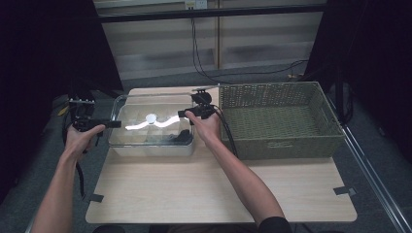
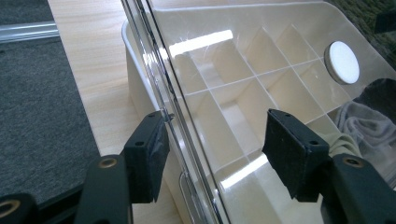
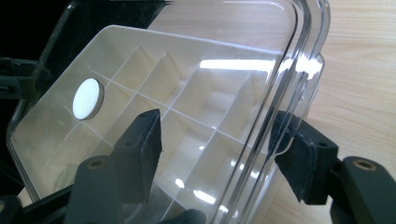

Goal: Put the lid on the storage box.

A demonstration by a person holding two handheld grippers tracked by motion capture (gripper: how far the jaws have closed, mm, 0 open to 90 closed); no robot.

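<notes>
Two hands hold black two-jaw grippers at either end of a clear plastic lid that lies on a cream plastic organiser box divided into square compartments. The box sits on the pale wooden tabletop, towards its far left corner.

The left gripper straddles the lid's left rim, its jaws standing fairly wide: the outer pad just touches the rim, while the inner pad floats above the clear panel. The right gripper straddles the right rim the same way, jaws well apart and neither pad pressing. No grip is made on either side.

The step appears to be letting go of the lid once it is seated. To do it well, both pairs of jaws should clear the rim fully before the hands draw outward, level, so that no pad catches the raised edge and tips the lid.

The lid is glossy, with rounded corners, a ridged border and a round white disc near its middle. A grey cloth lies in one near compartment. Beyond, to the right, stands an empty green woven basket.
</notes>
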